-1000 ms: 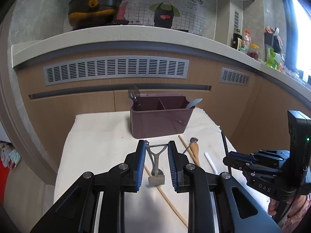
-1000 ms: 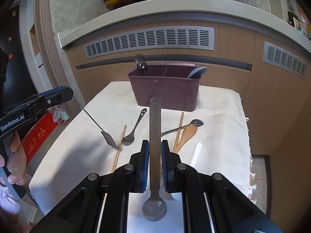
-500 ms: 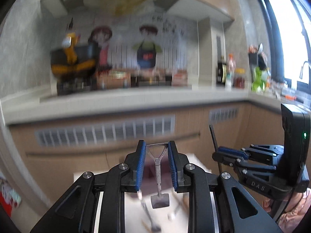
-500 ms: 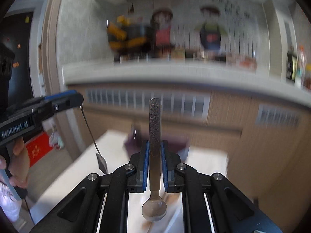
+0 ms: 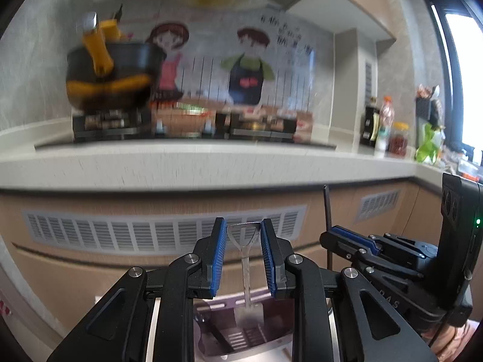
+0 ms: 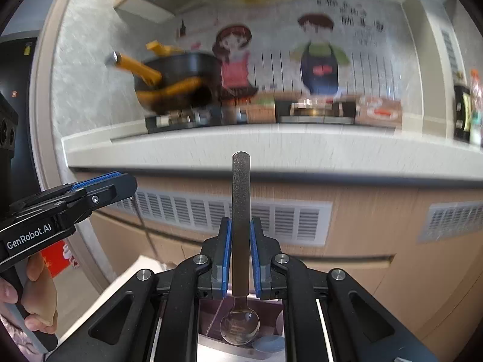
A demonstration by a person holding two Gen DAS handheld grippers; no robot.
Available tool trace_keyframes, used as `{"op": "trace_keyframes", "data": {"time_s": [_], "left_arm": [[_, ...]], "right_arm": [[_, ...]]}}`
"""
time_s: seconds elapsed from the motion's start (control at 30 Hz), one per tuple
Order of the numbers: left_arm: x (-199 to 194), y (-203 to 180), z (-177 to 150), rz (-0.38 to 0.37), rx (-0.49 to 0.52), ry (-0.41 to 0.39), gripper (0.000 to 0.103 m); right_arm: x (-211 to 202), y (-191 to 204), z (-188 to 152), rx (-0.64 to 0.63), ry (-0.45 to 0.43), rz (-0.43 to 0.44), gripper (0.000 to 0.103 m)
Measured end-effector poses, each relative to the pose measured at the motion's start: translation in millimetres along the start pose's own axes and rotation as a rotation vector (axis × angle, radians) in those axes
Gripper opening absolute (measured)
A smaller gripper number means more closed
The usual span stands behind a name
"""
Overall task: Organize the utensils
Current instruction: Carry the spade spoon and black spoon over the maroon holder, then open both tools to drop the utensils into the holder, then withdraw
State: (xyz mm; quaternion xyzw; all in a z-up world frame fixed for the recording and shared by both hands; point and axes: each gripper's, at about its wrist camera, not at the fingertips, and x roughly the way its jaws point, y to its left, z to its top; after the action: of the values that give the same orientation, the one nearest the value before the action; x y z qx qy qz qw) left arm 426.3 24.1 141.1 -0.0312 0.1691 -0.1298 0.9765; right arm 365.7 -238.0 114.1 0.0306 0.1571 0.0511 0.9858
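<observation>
Two utensils clamped: spoon (image 6: 240,324) in right hand-held gripper (image 6: 240,253), peeler (image 5: 245,265) in left (image 5: 243,259).

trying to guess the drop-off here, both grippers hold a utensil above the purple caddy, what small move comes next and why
Probably lower both straight down. The left gripper pinches a small spatula whose blade hangs just over the purple caddy, and the right gripper clamps a spoon bowl-down over the caddy too. Neither tip looks inside a compartment yet, so opening the jaws now might let them tip or bounce out.

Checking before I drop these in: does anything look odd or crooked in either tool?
Nothing stands out. The spoon hangs straight, bowl down, in the right tool over the purple caddy; the small metal spatula hangs likewise in the left tool.
</observation>
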Motion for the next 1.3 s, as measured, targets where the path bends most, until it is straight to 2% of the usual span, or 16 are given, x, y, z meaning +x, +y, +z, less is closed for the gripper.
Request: {"op": "trace_keyframes", "data": {"time_s": [0.23, 0.4, 0.5, 0.57, 0.67, 0.7, 0.77, 0.8, 0.97, 1.07, 1.17, 1.3], "left_arm": [[43, 8, -45, 0.007, -0.006, 0.11, 0.024], [56, 10, -76, 0.009, -0.019, 0.184, 0.024], [60, 10, -87, 0.012, -0.029, 0.231, 0.025], [57, 11, -90, 0.016, -0.04, 0.249, 0.026], [41, 13, -91, 0.028, -0.06, 0.251, 0.029], [34, 13, -91, 0.036, -0.063, 0.249, 0.033], [15, 14, -92, 0.06, -0.071, 0.245, 0.042], [8, 14, -94, 0.067, -0.072, 0.245, 0.046], [-30, 12, -115, 0.096, -0.069, 0.279, 0.051], [-45, 11, -135, 0.104, -0.071, 0.319, 0.053], [-56, 8, -160, 0.095, -0.078, 0.371, 0.055], [-66, 4, -189, 0.082, -0.073, 0.437, 0.056]], "right_arm": [[45, -15, -39, 0.046, 0.084, -0.011, 0.011], [60, -11, -60, 0.017, 0.156, -0.02, 0.011], [63, -6, -73, -0.01, 0.213, -0.025, 0.015], [60, -5, -77, -0.019, 0.231, -0.021, 0.026], [40, -5, -79, -0.02, 0.221, -0.028, 0.032], [35, -5, -78, -0.021, 0.214, -0.029, 0.035], [12, -6, -80, -0.024, 0.193, -0.042, 0.05], [2, -6, -81, -0.026, 0.184, -0.05, 0.054], [-42, -1, -89, -0.06, 0.161, -0.093, 0.085], [-59, 2, -104, -0.104, 0.181, -0.127, 0.098], [-67, 2, -124, -0.127, 0.229, -0.159, 0.103], [-68, -3, -153, -0.094, 0.317, -0.168, 0.103]]}}
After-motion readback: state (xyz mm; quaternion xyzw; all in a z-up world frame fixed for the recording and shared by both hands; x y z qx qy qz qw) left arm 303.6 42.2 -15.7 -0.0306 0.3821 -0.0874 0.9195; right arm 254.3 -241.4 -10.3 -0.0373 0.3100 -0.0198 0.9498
